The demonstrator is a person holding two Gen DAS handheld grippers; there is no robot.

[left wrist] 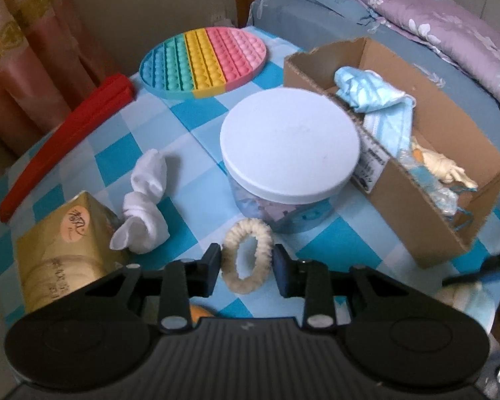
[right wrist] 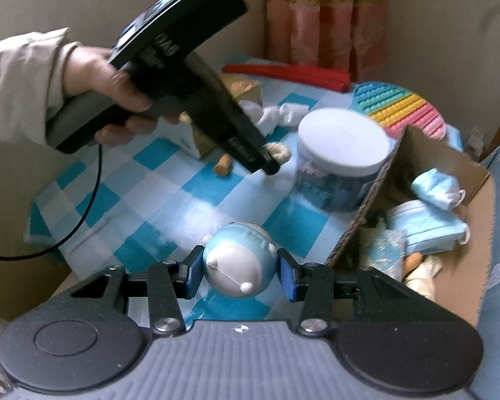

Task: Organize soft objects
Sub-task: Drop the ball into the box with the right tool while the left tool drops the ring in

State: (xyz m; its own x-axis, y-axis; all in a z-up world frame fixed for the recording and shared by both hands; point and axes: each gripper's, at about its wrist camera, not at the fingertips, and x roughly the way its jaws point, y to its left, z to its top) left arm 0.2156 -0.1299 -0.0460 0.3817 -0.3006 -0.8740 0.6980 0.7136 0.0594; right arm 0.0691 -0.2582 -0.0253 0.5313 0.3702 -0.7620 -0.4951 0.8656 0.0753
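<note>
1. Currently left tongs (left wrist: 247,260) narrow, clamped on the cream scrunchie (left wrist: 246,255) just above the desk (left wrist: 333,233).
2. Right tongs (right wrist: 240,271) hold blue-white plush toy (right wrist: 238,260).
3. Cardboard box (left wrist: 416,200) at 2 o'clock from scrunchie, masks inside.
4. White-lidded jar (left wrist: 290,146) at 12; white sock (left wrist: 145,200) at 10.

We see a cream scrunchie (left wrist: 246,255), a fluffy ring standing on edge between the left jaws, which pinch its sides. A knotted white sock (left wrist: 145,205) lies on the checked worktop (left wrist: 333,236) just left of it. A round blue-and-white plush toy (right wrist: 238,261) sits clamped between the right jaws, above the worktop beside the box (left wrist: 413,196). That open cardboard box, at the worktop's right, holds crumpled blue face masks (left wrist: 371,96) and a small doll (left wrist: 440,166) lying in its near end.
</note>
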